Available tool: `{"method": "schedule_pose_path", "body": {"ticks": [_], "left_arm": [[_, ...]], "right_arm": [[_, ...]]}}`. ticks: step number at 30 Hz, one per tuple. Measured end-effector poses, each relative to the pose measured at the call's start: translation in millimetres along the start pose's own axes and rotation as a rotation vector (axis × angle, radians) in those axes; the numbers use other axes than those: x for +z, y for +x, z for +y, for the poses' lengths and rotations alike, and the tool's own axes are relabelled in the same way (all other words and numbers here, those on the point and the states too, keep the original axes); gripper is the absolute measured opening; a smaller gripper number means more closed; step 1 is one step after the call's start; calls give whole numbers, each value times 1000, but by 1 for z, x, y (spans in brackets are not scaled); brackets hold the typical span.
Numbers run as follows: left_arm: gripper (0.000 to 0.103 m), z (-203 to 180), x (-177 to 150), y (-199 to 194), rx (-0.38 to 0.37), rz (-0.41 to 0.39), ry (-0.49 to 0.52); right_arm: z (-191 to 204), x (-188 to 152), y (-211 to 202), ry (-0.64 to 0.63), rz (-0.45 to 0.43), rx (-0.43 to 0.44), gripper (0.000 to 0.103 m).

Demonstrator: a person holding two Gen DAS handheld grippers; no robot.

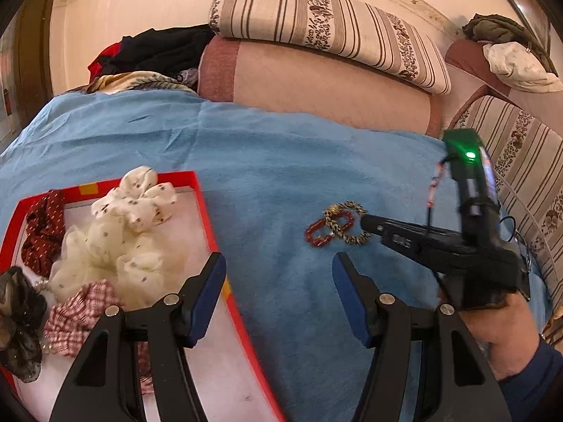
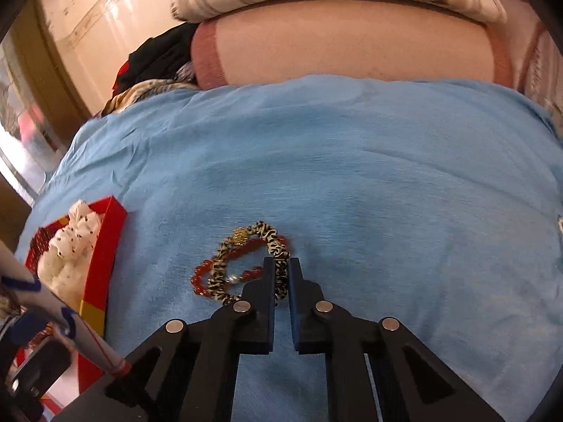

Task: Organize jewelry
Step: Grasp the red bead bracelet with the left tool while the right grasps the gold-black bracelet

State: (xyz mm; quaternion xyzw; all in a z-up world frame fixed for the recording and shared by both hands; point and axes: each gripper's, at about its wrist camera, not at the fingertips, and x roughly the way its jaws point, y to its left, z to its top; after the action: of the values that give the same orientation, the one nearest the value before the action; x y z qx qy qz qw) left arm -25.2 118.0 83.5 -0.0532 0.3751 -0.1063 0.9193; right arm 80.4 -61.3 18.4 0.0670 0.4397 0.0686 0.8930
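Fingers (image 2: pixel 270 274) pinch one leopard-print band (image 2: pixel 278 246) over one red bracelet (image 2: pixel 202 274).

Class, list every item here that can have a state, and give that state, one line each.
left gripper: open, empty, by the box rim.
right gripper: shut on the leopard-print band.
leopard-print band: pinched at one side, lying on the blue blanket.
red bead bracelet: loose on the blanket, under the band.
red box: open, holding scrunchies.
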Motion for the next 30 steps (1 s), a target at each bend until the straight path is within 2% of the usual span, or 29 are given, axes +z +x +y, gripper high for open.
{"method": "schedule_pose_path", "body": {"ticks": [3,6,10,14,15,17,20,23,24,25,27,28,30], "left_arm": [[62,-18,13,14,-17,31,26],[62,-35,26,42,11,89,55],[61,-41,44,85,35,179,38],[48,-42,50,121,47,276,48],[48,-42,50,129,54,293,62],[48,-44,47,137,49,313,76],[48,-56,45,142,67,291,139],[46,-60,46,150,89,270,148],[40,-62,45,154,117,273,162],[39,-65,43,155,144,259,185],[14,-73,35,149,169,228,210],[9,-75,32,146,177,221,208],[7,-75,25,136,170,216,175]], "right_arm": [[-13,1,-13,2,2,-33,7],[-30,0,-26,34,12,-48,7],[-52,0,-37,82,-9,-44,7],[-71,-1,-41,120,-10,-10,8],[-74,-1,-41,127,-10,-3,8],[-79,0,-42,138,-9,15,8],[-81,1,-41,144,-3,40,8],[-80,2,-39,152,1,58,8],[-80,2,-38,152,2,59,9],[-80,1,-38,150,4,58,10],[-79,0,-36,147,8,50,10],[-79,0,-35,148,14,49,10],[-81,-1,-32,157,21,42,10]]}}
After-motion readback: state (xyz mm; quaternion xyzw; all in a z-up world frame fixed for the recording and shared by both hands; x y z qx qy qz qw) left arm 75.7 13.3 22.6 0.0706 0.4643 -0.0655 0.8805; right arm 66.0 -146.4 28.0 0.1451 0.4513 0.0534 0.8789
